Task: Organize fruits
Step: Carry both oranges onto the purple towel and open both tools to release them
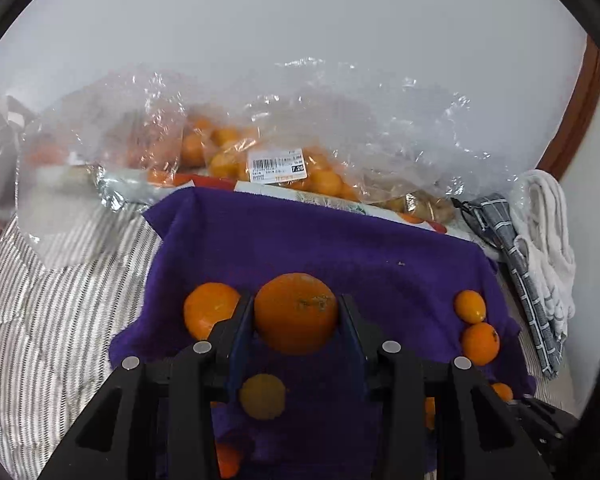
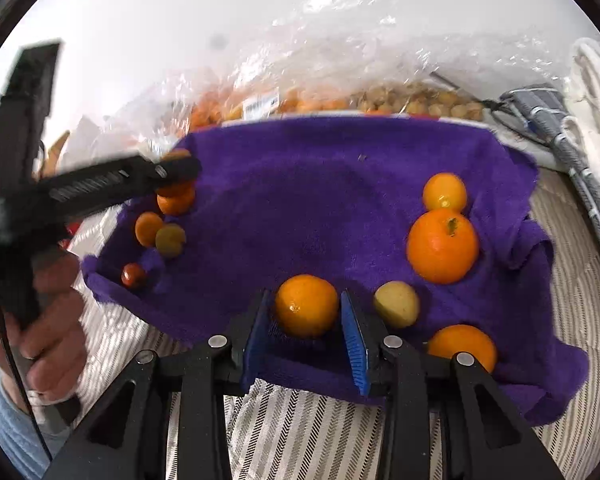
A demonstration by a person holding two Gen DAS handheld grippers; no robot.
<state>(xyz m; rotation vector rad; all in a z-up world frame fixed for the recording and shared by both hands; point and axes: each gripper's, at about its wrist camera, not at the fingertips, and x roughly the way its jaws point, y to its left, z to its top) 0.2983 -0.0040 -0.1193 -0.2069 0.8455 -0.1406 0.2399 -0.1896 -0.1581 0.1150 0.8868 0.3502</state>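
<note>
A purple towel [image 1: 320,240] [image 2: 300,200] lies spread on striped bedding, with loose citrus on it. My left gripper [image 1: 297,308] is shut on a big orange [image 1: 296,312] just above the towel, beside another orange [image 1: 210,310]; a yellowish fruit [image 1: 262,396] lies under it. The right wrist view shows the left gripper [image 2: 176,172] at the towel's left corner, held by a hand [image 2: 52,320]. My right gripper [image 2: 304,300] straddles a small orange [image 2: 306,306] resting on the towel's near edge, its blue pads a sliver off the fruit. A large orange [image 2: 442,246] and a yellow fruit [image 2: 396,304] sit to the right.
Clear plastic bags of oranges [image 1: 260,160] and pale fruit [image 2: 412,102] lie behind the towel. A grey checked cloth [image 1: 528,280] and a white cloth [image 1: 548,240] lie at the right. Striped fabric [image 1: 60,300] surrounds the towel. A small red fruit [image 2: 133,275] sits at the left corner.
</note>
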